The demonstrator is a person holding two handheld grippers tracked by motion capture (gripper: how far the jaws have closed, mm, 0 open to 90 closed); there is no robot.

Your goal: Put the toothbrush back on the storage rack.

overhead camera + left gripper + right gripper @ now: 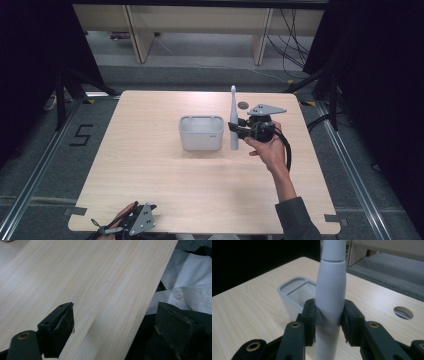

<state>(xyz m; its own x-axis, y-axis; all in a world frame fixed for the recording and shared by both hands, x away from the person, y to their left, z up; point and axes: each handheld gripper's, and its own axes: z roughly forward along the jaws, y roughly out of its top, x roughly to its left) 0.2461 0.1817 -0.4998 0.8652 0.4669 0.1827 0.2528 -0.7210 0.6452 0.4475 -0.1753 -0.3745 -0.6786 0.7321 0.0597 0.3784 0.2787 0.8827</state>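
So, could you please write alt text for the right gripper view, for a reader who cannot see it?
The right gripper is shut on an upright white electric toothbrush, its black jaws clamping the handle from both sides. Behind it on the light wooden table stands a grey holder with open compartments, and a round hole shows in the tabletop at right.

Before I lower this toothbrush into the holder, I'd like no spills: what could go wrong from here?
The right gripper pinches the round, smooth toothbrush low on its handle, so it could slip or tilt. The toothbrush hangs beside the holder, not over it; a careless move sideways may knock the light holder. The left gripper rests at the table edge, too far off to steady it.
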